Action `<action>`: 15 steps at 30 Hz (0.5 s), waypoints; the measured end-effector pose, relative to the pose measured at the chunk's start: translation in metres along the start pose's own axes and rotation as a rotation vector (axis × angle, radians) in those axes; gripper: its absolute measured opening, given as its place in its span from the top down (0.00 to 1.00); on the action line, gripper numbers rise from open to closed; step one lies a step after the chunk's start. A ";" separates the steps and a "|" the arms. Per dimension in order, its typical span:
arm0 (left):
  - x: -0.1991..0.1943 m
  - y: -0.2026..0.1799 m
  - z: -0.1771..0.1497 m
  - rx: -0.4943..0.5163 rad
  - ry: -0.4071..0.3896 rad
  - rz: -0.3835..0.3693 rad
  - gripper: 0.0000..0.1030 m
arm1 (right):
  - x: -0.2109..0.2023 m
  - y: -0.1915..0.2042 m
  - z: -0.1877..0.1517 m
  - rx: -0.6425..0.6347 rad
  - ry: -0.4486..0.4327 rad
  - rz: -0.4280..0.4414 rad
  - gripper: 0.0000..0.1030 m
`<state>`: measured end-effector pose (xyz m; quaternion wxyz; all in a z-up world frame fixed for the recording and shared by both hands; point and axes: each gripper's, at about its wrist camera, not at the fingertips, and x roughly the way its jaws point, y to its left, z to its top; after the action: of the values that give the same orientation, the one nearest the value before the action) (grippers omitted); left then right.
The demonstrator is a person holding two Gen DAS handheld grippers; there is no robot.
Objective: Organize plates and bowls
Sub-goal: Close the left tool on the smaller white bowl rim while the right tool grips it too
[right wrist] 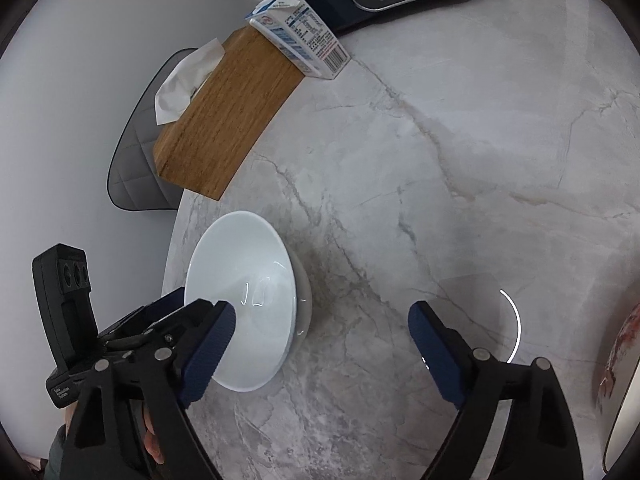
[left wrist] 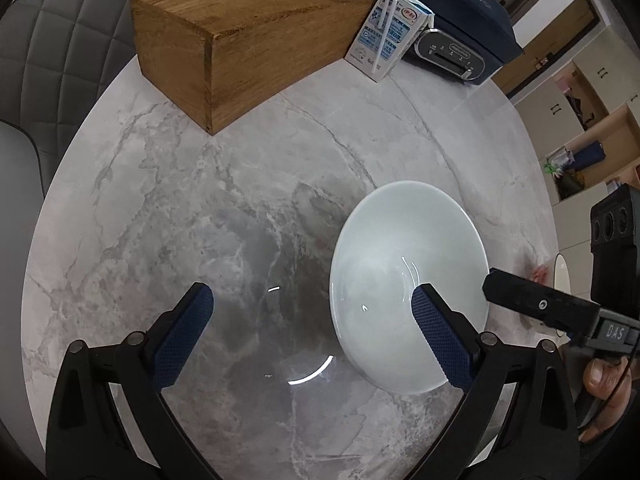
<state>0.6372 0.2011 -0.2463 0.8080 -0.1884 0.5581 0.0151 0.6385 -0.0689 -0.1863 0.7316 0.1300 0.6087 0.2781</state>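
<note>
A white bowl (left wrist: 404,264) stands on the grey marble table (left wrist: 224,200), nested in a second white bowl whose rim shows under it in the right wrist view (right wrist: 240,296). My left gripper (left wrist: 312,300) is open; its right finger reaches over the bowl's rim, its left finger is over bare table. My right gripper (right wrist: 320,320) is open and empty, with its left finger beside the bowl's near edge. A plate with a red pattern (right wrist: 622,364) lies at the table's right edge.
A wooden tissue box (left wrist: 240,44), a milk carton (left wrist: 384,32) and a dark blue appliance (left wrist: 452,20) stand at the far side of the table. A grey chair (left wrist: 52,60) is at the left. Cabinets (left wrist: 592,92) stand beyond the table.
</note>
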 end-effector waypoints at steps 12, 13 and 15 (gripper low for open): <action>0.015 -0.006 0.003 0.041 0.030 0.061 0.57 | 0.012 0.006 0.001 -0.009 0.013 -0.014 0.37; 0.018 -0.007 0.002 0.046 0.038 0.064 0.66 | 0.013 0.006 0.001 -0.010 0.019 -0.016 0.47; 0.021 -0.010 0.001 0.059 0.040 0.060 0.79 | 0.015 0.006 0.001 -0.017 0.026 -0.038 0.61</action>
<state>0.6481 0.1882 -0.2623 0.8009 -0.1480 0.5799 0.0193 0.6392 -0.0554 -0.1958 0.7299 0.1087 0.6181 0.2709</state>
